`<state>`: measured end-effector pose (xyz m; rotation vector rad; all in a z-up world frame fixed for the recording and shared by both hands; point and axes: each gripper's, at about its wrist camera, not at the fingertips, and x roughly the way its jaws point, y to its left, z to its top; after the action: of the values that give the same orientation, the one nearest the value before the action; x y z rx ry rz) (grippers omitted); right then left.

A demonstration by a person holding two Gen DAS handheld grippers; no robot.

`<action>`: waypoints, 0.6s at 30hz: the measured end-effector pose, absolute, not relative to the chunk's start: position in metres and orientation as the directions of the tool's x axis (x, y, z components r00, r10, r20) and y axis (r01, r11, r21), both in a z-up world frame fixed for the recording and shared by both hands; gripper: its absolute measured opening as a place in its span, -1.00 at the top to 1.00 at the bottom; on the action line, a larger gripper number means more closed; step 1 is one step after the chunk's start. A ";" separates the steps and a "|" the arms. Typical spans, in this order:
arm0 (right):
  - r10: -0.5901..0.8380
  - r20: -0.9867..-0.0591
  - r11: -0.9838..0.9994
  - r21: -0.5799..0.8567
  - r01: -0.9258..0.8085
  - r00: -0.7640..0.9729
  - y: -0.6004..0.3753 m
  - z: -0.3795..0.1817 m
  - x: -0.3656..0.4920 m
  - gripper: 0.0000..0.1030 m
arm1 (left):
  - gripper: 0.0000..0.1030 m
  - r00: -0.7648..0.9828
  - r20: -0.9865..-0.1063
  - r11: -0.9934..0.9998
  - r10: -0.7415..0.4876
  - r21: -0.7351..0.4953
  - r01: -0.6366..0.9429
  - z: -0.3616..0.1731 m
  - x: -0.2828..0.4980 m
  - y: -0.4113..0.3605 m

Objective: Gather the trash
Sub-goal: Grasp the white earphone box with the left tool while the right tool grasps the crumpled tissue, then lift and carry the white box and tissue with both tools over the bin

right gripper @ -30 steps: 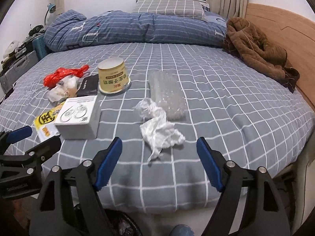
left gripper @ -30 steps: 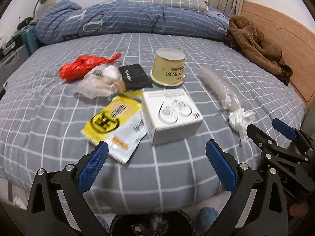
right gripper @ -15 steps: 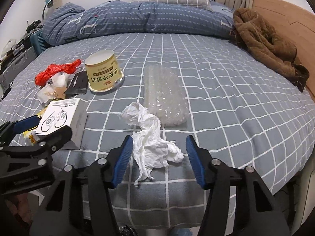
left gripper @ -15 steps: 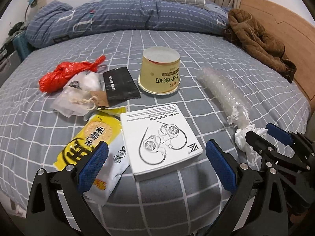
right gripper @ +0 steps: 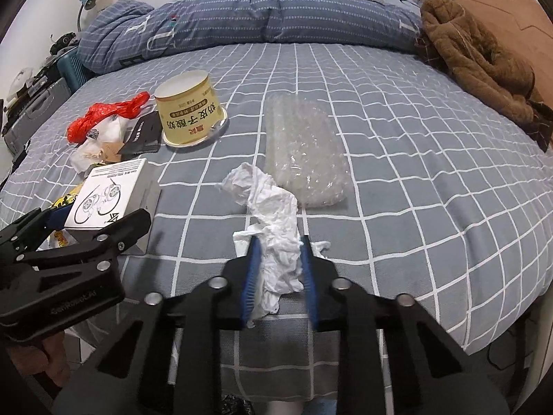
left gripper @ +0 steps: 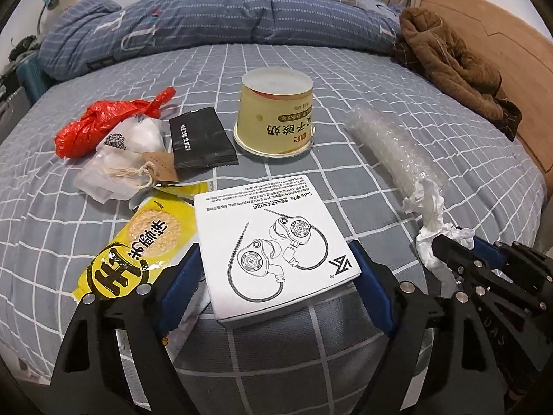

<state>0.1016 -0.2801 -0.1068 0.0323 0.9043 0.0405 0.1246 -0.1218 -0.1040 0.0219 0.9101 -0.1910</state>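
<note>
Looking at the bed [left gripper: 345,79], pretty much all the trash is still lying on it, so this is early days. Going left to right: red plastic bag [left gripper: 100,126], a clear wrapper with a tag [left gripper: 121,169], yellow snack packet [left gripper: 138,249], black sachet [left gripper: 202,141], white earphone box [left gripper: 273,245], yellow yogurt tub [left gripper: 276,114], bubble wrap [right gripper: 304,152] and the crumpled tissue [right gripper: 273,214].

The left tongs [left gripper: 276,287] have just been closing and now bracket the box on both sides, though I can't tell if the pads actually press it yet. The right tongs [right gripper: 278,269] have just closed too and are pinching the tissue's near end. Nothing's lifted or binned yet, so 8 pieces left by my count.
</note>
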 end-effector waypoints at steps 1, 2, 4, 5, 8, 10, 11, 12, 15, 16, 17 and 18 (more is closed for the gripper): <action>0.050 -0.787 0.999 0.048 -0.020 0.615 -0.280 -0.107 0.102 0.78 | -0.57 0.597 -0.787 0.982 -0.158 -0.064 0.175 -0.104 0.125 -0.121; 0.051 -0.789 0.999 0.049 -0.020 0.613 -0.281 -0.108 0.102 0.81 | -0.57 0.596 -0.787 0.982 -0.160 -0.066 0.176 -0.104 0.124 -0.121; 0.046 -0.786 0.999 0.047 -0.014 0.617 -0.281 -0.106 0.102 0.86 | -0.56 0.595 -0.787 0.982 -0.162 -0.069 0.176 -0.103 0.124 -0.120; 0.044 -0.783 0.999 0.048 -0.011 0.621 -0.282 -0.105 0.101 0.86 | -0.56 0.596 -0.786 0.982 -0.162 -0.069 0.176 -0.103 0.124 -0.120; 0.041 -0.771 0.999 0.050 -0.005 0.636 -0.283 -0.098 0.099 0.87 | -0.55 0.601 -0.782 0.982 -0.166 -0.076 0.172 -0.099 0.121 -0.117; 0.041 -0.763 0.999 0.048 -0.006 0.645 -0.283 -0.093 0.096 0.87 | -0.54 0.605 -0.778 0.982 -0.170 -0.079 0.174 -0.096 0.119 -0.115; 0.042 -0.759 0.999 0.048 -0.008 0.650 -0.283 -0.090 0.095 0.87 | -0.54 0.607 -0.776 0.981 -0.171 -0.078 0.176 -0.094 0.117 -0.115; 0.041 -0.755 0.999 0.046 -0.009 0.655 -0.283 -0.086 0.093 0.87 | -0.54 0.608 -0.775 0.981 -0.173 -0.079 0.178 -0.093 0.116 -0.115; 0.041 -0.743 0.999 0.045 -0.011 0.669 -0.283 -0.078 0.088 0.87 | -0.53 0.614 -0.768 0.980 -0.180 -0.083 0.183 -0.088 0.111 -0.114; 0.041 -0.739 0.999 0.046 -0.011 0.672 -0.283 -0.075 0.086 0.87 | -0.53 0.616 -0.766 0.979 -0.183 -0.087 0.183 -0.086 0.109 -0.113; 0.042 -0.735 0.999 0.046 -0.012 0.677 -0.283 -0.072 0.085 0.87 | -0.52 0.617 -0.764 0.979 -0.188 -0.094 0.183 -0.083 0.107 -0.111; 0.042 -0.730 0.999 0.045 -0.014 0.682 -0.282 -0.069 0.082 0.87 | -0.52 0.616 -0.763 0.978 -0.193 -0.100 0.182 -0.082 0.106 -0.110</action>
<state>0.0824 -0.2825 -0.0692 0.0362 0.8194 0.0319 0.1055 -0.1100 -0.0818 -0.0129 0.8804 -0.2160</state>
